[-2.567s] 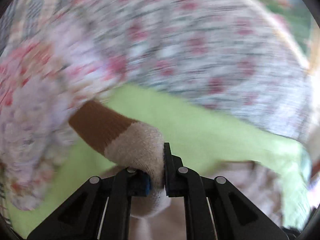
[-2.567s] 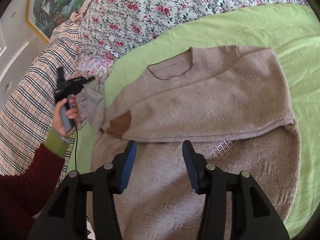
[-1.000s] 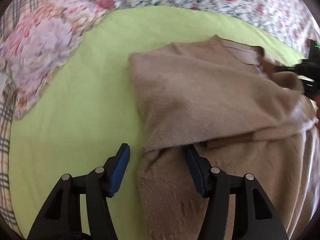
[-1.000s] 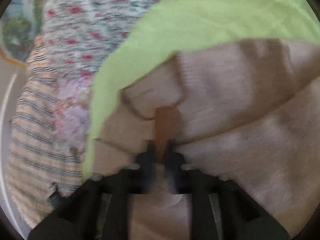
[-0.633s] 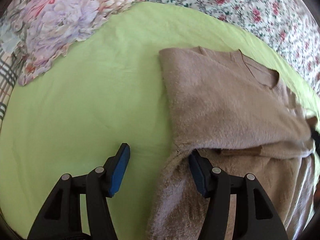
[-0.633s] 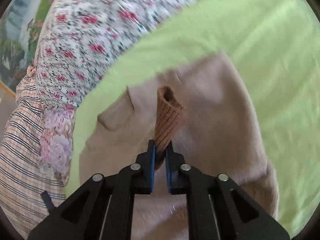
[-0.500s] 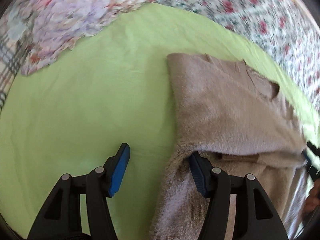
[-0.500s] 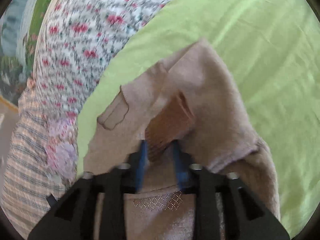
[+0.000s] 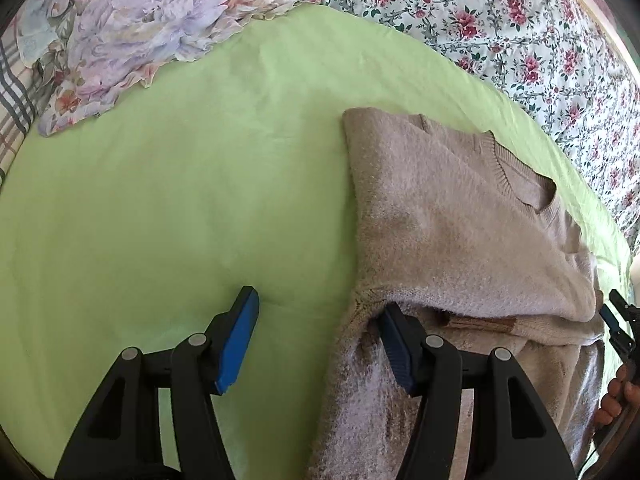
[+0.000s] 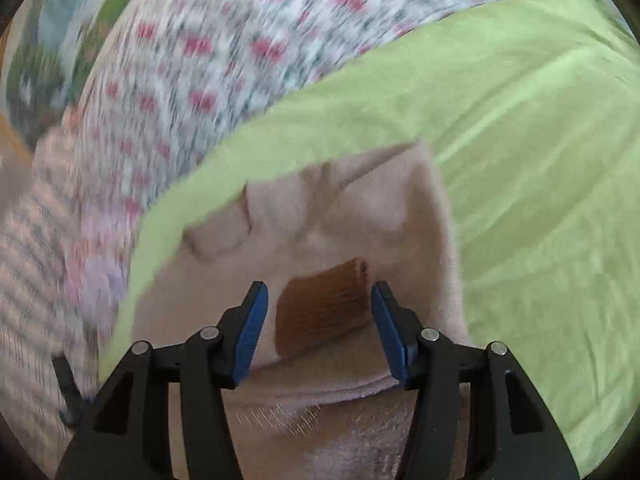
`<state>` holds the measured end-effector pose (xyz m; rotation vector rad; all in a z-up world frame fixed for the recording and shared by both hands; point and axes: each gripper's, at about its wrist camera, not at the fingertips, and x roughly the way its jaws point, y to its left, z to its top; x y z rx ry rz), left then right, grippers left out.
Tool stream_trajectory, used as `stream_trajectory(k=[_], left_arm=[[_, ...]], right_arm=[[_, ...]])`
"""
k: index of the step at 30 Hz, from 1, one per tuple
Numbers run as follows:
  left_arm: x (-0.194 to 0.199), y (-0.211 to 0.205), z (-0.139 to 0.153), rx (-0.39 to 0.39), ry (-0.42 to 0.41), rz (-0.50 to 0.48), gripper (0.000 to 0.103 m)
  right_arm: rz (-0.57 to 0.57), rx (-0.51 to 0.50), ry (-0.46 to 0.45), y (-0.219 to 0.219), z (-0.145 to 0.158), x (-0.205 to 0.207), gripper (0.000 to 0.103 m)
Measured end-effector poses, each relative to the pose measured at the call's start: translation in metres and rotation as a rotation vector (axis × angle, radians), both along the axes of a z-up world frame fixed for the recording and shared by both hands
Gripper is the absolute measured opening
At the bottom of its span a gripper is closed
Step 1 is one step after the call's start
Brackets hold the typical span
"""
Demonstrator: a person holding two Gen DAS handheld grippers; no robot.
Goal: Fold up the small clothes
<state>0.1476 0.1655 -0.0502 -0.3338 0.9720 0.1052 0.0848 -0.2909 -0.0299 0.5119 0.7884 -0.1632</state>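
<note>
A beige knit sweater [image 9: 452,232] lies on the green sheet [image 9: 168,200], both sleeves folded across its chest. It also shows in the right wrist view [image 10: 384,216]. A brown cuff [image 10: 324,306] lies flat on the folded sleeve. My right gripper [image 10: 318,326] is open, its jaws on either side of that cuff, holding nothing. My left gripper [image 9: 318,340] is open at the sweater's left edge: its right finger [image 9: 394,344] rests on the knit below the fold, its left finger [image 9: 238,332] over the sheet.
Floral bedding [image 9: 500,20] runs along the far side and a ruffled floral pillow [image 9: 132,28] lies at the far left. Plaid fabric [image 10: 24,280] shows at the left. My right gripper and the hand holding it show at the left wrist view's right edge [image 9: 618,330].
My right gripper had the brown cuff pinched, carried it across the sweater, then opened and let it go. The cuff now lies flat. My left gripper stayed open and barely moved.
</note>
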Motion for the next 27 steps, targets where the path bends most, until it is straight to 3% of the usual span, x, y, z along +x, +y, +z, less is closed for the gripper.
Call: stream_trajectory(k=[1, 3, 5, 9, 10, 12, 14, 15, 18, 21, 24, 25, 26, 27], left_arm=[[0.001, 0.0, 0.0, 0.002, 0.0, -0.002, 0.061], [0.001, -0.001, 0.0, 0.007, 0.001, -0.004, 0.061], [0.001, -0.002, 0.0, 0.007, 0.002, -0.005, 0.061], [0.002, -0.003, -0.001, 0.015, 0.007, -0.007, 0.062], [0.003, -0.004, -0.001, 0.021, 0.008, -0.01, 0.062], [0.005, -0.006, -0.001, 0.035, 0.011, -0.016, 0.064], [0.006, -0.006, -0.001, 0.038, 0.015, -0.015, 0.064], [0.006, -0.005, -0.001, 0.037, 0.019, -0.02, 0.064], [0.002, -0.001, 0.002, 0.019, 0.021, -0.066, 0.064], [-0.01, 0.004, 0.008, -0.051, 0.001, -0.172, 0.062], [-0.02, 0.012, 0.023, -0.152, -0.038, -0.234, 0.062], [-0.019, 0.014, 0.027, -0.168, -0.048, -0.234, 0.063], [-0.015, 0.016, 0.031, -0.175, -0.055, -0.225, 0.063], [-0.008, 0.018, 0.034, -0.176, -0.062, -0.206, 0.065]], right_arm=[[0.035, -0.042, 0.027, 0.004, -0.004, 0.004, 0.053], [0.111, -0.125, 0.071, 0.015, -0.003, 0.01, 0.004], [0.122, -0.06, 0.072, 0.013, 0.011, 0.008, 0.005], [0.055, 0.323, -0.105, -0.019, 0.064, -0.011, 0.004], [0.014, 0.374, -0.131, -0.026, 0.069, -0.012, 0.005], [-0.082, 0.365, -0.099, -0.036, 0.07, -0.006, 0.006], [-0.172, 0.207, 0.009, -0.042, 0.06, 0.009, 0.008], [-0.185, 0.195, 0.032, -0.043, 0.054, 0.013, 0.009], [-0.16, 0.256, 0.062, -0.046, 0.025, 0.014, 0.009], [-0.117, 0.208, 0.067, -0.034, 0.023, 0.002, 0.009], [-0.078, 0.148, 0.087, -0.024, 0.019, -0.006, 0.029], [-0.072, 0.142, 0.096, -0.022, 0.017, -0.003, 0.044], [-0.064, 0.141, 0.099, -0.02, 0.015, -0.003, 0.052], [-0.054, 0.143, 0.105, -0.018, 0.012, -0.002, 0.052]])
